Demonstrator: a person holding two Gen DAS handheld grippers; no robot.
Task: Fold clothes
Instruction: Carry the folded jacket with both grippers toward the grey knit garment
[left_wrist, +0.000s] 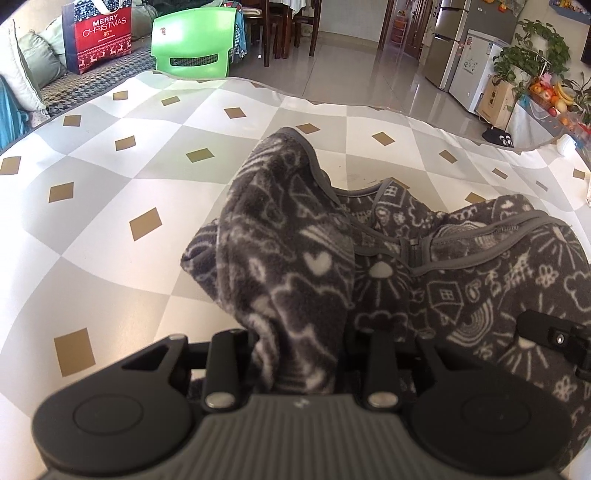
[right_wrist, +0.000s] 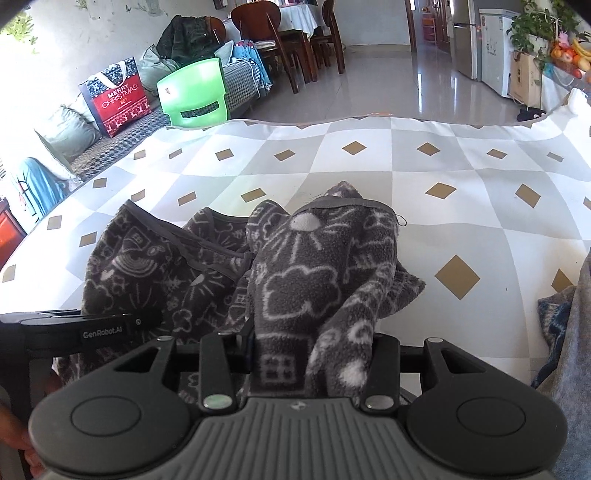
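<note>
Two claws grip the fleece garment (left_wrist: 406, 266): left claw (left_wrist: 301, 354) and right claw (right_wrist: 314, 354) each clamped on bunched cloth. Lift evenly, keeping the fabric ahead taut above the bench (left_wrist: 110, 177).

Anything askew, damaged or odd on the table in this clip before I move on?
Only small things. The grey patterned fleece garment is bunched, not flat, pinched by the left hand-held gripper and the right hand-held gripper. A loose thread sticks out at its trimmed edge. The checked tablecloth looks rippled along its far edge. No spills.
</note>
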